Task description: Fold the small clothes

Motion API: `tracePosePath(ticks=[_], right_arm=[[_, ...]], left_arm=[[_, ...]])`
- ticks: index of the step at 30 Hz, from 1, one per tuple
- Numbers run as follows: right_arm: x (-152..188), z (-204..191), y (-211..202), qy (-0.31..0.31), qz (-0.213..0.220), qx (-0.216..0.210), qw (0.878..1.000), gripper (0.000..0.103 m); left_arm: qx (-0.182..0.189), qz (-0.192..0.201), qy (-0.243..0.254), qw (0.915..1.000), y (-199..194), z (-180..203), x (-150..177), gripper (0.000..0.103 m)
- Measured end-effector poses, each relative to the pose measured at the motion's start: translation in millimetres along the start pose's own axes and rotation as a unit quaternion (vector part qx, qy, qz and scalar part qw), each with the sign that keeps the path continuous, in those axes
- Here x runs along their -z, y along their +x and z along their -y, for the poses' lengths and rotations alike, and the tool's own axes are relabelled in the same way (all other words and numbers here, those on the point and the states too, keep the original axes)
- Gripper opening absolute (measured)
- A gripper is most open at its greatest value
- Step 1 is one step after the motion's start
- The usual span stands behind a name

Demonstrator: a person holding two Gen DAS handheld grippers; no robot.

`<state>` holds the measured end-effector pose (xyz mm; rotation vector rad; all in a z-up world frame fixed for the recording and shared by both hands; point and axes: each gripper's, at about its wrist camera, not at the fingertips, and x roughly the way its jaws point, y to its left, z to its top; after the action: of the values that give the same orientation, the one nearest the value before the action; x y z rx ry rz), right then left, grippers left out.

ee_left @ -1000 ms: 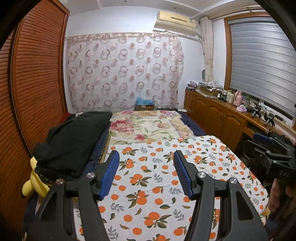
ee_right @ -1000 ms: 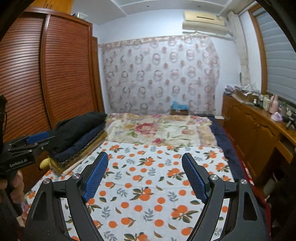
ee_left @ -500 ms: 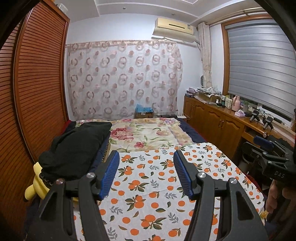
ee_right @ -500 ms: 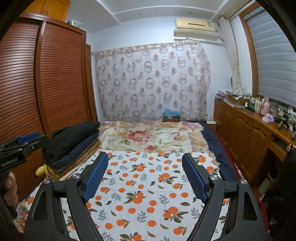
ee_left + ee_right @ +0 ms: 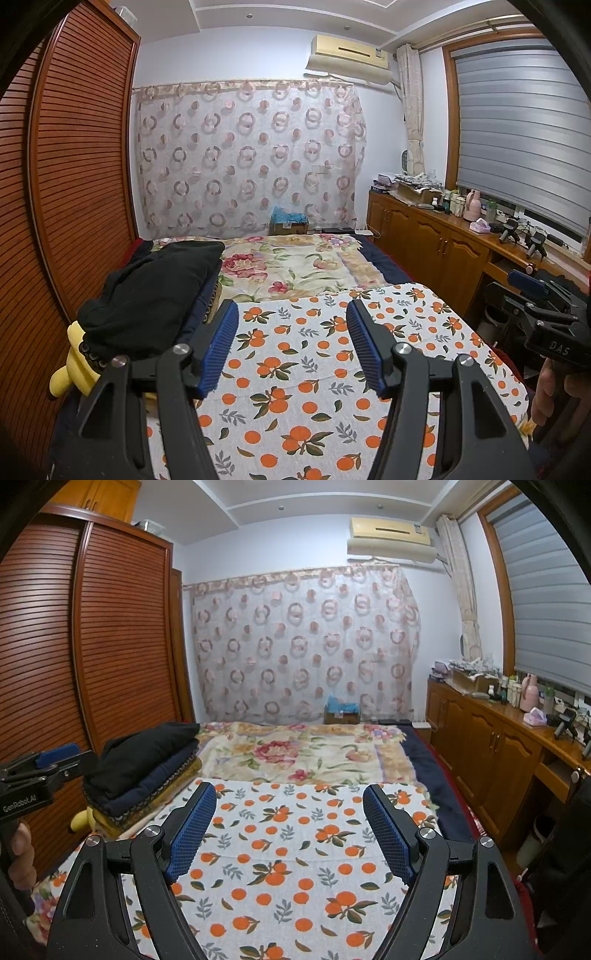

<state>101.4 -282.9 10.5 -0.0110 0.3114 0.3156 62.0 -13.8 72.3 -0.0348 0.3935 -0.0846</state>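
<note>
Bedroom setting, and stretching ahead is a bed [image 5: 380, 258] under an orange-print sheet [image 5: 295, 369], with a floral blanket [image 5: 288, 266] spread across its far half. Against the louvred wardrobe [image 5: 74, 166] on the left sits the stack of folded clothes [image 5: 155, 288], a black garment on top, navy and mustard layers showing below it from the right wrist view [image 5: 147, 775]. A yellow plush toy [image 5: 74, 365] pokes out under its near end. Left tongs [image 5: 291, 343] hover over the sheet, blue pads apart, nothing between them. Right tongs [image 5: 290, 827] hang over the same sheet, spread wider, also gripping nothing. Each set shows at the edge of the other's camera, with a hand [image 5: 554, 391] on its grip. Along the right wall runs a wooden cabinet [image 5: 436, 243] cluttered with bottles, and a ring-patterned curtain [image 5: 251, 155] covers the far wall.
</note>
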Motion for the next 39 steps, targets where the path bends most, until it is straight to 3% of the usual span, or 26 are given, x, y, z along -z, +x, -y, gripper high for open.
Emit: tracePosePath(ticks=[39], right_arm=[[1.8, 0.0, -2.0, -0.001, -0.001, -0.002, 1.000, 0.084]], left_arm=[[-0.001, 0.001, 0.002, 1.0000, 1.4, -0.6, 1.0, 0.060]])
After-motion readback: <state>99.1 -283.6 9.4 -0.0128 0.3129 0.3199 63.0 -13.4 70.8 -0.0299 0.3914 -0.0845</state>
